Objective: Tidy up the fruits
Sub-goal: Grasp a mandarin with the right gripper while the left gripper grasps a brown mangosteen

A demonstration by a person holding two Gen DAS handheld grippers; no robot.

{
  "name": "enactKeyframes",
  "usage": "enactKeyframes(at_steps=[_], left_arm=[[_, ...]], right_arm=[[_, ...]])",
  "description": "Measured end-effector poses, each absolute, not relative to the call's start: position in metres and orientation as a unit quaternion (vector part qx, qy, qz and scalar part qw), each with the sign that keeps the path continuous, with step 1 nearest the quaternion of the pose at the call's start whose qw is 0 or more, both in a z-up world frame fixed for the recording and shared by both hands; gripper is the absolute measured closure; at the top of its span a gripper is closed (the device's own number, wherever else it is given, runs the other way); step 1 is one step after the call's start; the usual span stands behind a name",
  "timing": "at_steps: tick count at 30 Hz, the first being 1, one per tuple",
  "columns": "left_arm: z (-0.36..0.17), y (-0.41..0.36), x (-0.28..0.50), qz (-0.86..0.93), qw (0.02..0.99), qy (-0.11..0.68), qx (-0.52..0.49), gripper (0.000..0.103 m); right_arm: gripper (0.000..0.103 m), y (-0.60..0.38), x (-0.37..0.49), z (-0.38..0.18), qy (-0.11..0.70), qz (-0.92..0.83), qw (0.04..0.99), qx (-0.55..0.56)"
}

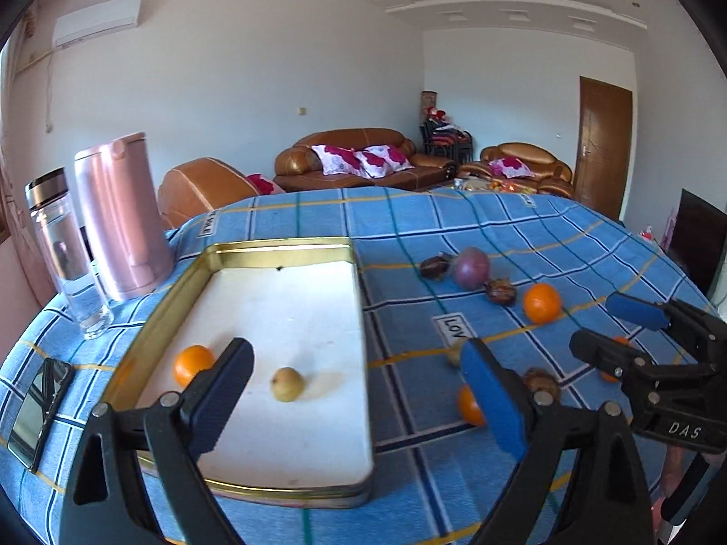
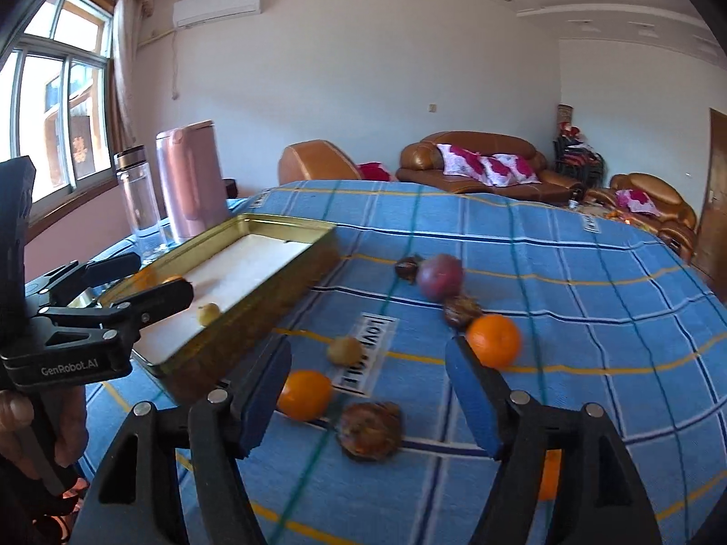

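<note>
A gold-rimmed tin tray (image 1: 360,299) (image 2: 291,268) lies on the blue checked tablecloth and holds an orange (image 1: 193,364) and a small yellow-green fruit (image 1: 286,383) (image 2: 208,313). My left gripper (image 1: 359,390) is open and empty, above the tray's near right part. Loose on the cloth are oranges (image 2: 304,395) (image 2: 494,340) (image 1: 540,303), a purple fruit (image 2: 440,277) (image 1: 472,268), a small yellow fruit (image 2: 345,350) and brown wrinkled fruits (image 2: 370,429) (image 2: 461,311). My right gripper (image 2: 368,386) (image 1: 609,331) is open and empty, low over the brown fruit and orange.
A pink kettle (image 1: 120,218) (image 2: 193,177) and a clear bottle (image 1: 68,250) (image 2: 138,200) stand left of the tray. A black phone (image 1: 38,408) lies at the table's near left edge. Sofas stand beyond the table.
</note>
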State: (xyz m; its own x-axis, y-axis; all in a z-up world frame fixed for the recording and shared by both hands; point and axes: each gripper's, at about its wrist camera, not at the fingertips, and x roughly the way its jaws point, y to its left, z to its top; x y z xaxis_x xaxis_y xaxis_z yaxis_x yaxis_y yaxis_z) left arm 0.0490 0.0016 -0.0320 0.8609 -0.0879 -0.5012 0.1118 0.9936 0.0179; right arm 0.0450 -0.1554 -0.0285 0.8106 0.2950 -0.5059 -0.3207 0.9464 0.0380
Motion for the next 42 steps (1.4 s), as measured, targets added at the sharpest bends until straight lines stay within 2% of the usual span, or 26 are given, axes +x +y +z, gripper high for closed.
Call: enactKeyframes(at_steps=[11, 16, 25, 30, 37, 38, 39, 40, 42], left_arm=[[-0.054, -0.086, 0.056, -0.122, 0.946, 0.290, 0.079, 0.010], [-0.062, -0.103, 0.060, -0.142, 0.937, 0.308, 0.090, 0.027], [-0.072, -0.113, 0.068, -0.178, 0.920, 0.337, 0.091, 0.034], [-0.075, -0.115, 0.074, -0.195, 0.913, 0.349, 0.085, 0.034], [-0.081, -0.120, 0.085, -0.197, 0.903, 0.373, 0.087, 0.035], [-0.082, -0.120, 0.084, -0.196, 0.903, 0.372, 0.088, 0.037], [-0.083, -0.121, 0.083, -0.196, 0.903, 0.371, 0.091, 0.050], [-0.085, -0.123, 0.082, -0.196, 0.901, 0.374, 0.097, 0.057], [-0.085, -0.123, 0.080, -0.200, 0.901, 0.372, 0.101, 0.057]], right_arm=[[0.031, -0.245, 0.042, -0.055, 0.283, 0.061, 0.957, 0.026], [0.031, -0.254, 0.047, -0.063, 0.293, 0.059, 0.953, 0.044], [0.031, -0.248, 0.055, -0.075, 0.330, 0.062, 0.942, 0.021], [0.043, -0.248, 0.062, -0.082, 0.354, 0.080, 0.931, 0.027], [0.048, -0.244, 0.067, -0.085, 0.373, 0.088, 0.924, 0.021], [0.050, -0.244, 0.067, -0.085, 0.373, 0.089, 0.923, 0.022], [0.051, -0.244, 0.067, -0.085, 0.372, 0.088, 0.924, 0.021], [0.051, -0.244, 0.067, -0.085, 0.372, 0.087, 0.924, 0.021], [0.052, -0.244, 0.067, -0.085, 0.372, 0.088, 0.924, 0.019]])
